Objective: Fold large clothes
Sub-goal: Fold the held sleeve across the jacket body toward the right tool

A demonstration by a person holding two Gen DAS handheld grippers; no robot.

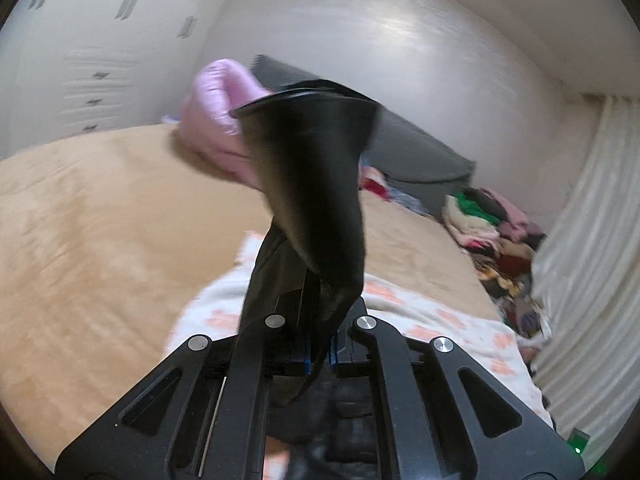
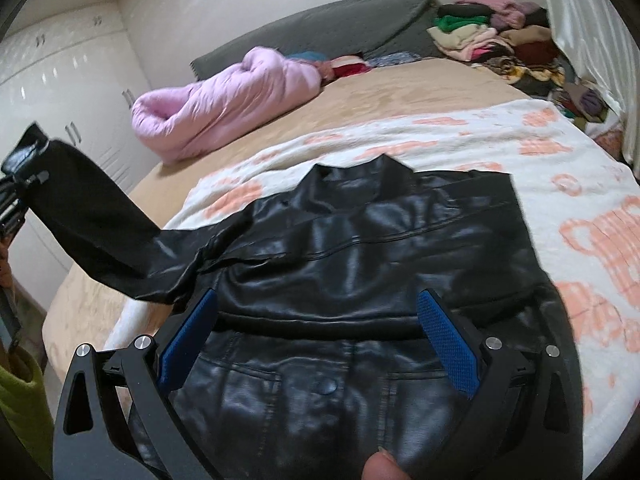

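Sleeve (image 1: pixel 316 184) clamped in left tool (image 1: pixel 319 350); right tool (image 2: pixel 318 320) gapes.

You are in a home bedroom: a wide bed (image 2: pixel 400 104) with a tan cover fills mid-frame, a grey headboard (image 2: pixel 320 28) behind it, white wardrobe doors (image 2: pixel 60 80) at left, and a heap of clothes (image 2: pixel 500 44) at upper right.

You see soft indoor light and glare on the glossy wall (image 1: pixel 400 40). Motion blur smears the black sleeve (image 1: pixel 312 184). Fisheye distortion bends both views, with dark corners.
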